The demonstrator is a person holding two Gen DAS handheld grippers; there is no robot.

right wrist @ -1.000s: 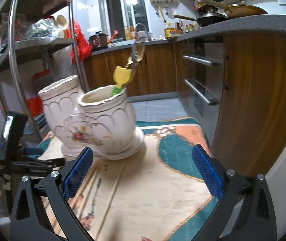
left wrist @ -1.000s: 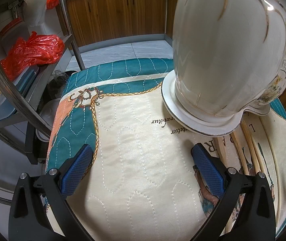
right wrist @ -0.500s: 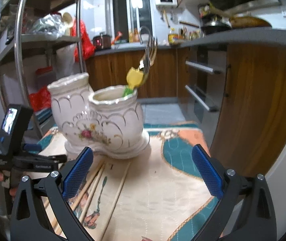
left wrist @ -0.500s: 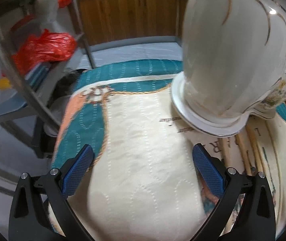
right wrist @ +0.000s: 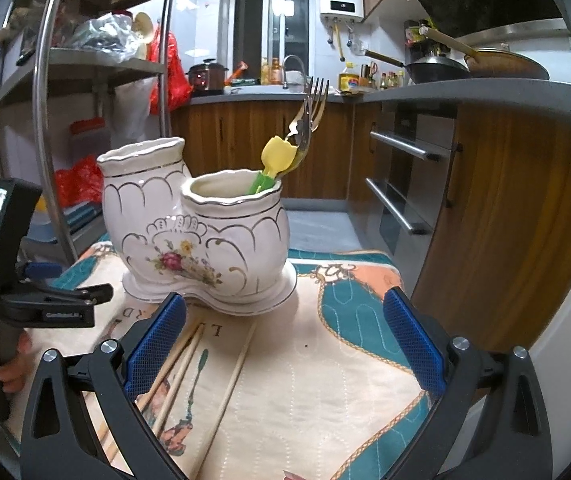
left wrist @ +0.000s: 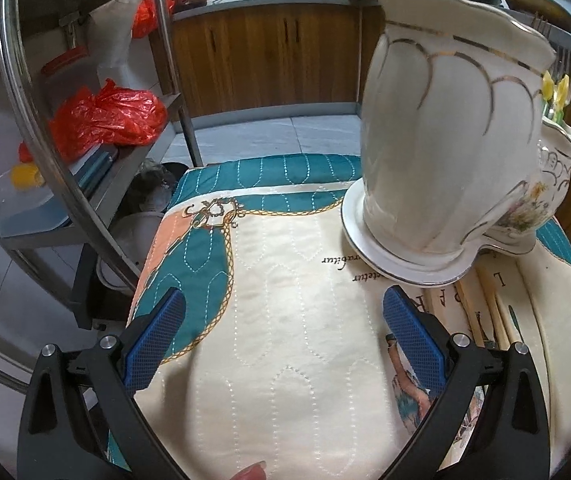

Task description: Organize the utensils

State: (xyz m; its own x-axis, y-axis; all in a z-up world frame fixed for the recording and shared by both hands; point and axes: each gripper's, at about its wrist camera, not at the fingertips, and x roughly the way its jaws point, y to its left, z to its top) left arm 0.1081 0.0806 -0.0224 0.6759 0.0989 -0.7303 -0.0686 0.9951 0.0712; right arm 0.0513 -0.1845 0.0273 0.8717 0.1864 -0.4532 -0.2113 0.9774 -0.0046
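At the left, the left gripper (left wrist: 283,342) hovered low over the quilted cloth (left wrist: 293,320), its blue pads spread wide with nothing between them. Just right of it stood the ceramic holder (right wrist: 201,240), a single piece with two cups on one base: the taller cup on the left looked empty from where I stood, and the shorter one on the right held two forks (right wrist: 311,116) and a yellow-headed utensil (right wrist: 277,158) leaning out over its rim. In front of the holder three chopsticks (right wrist: 189,356) lay loose on the cloth, two close together and one a little apart to their right. The right gripper (right wrist: 283,342) hung above them, jaws just as wide and just as empty.

The chopsticks seemed the next job. To do it well, I would bring one gripper down across a single stick near its middle, close gently so that it did not roll away, then tip it upright over the empty taller cup.
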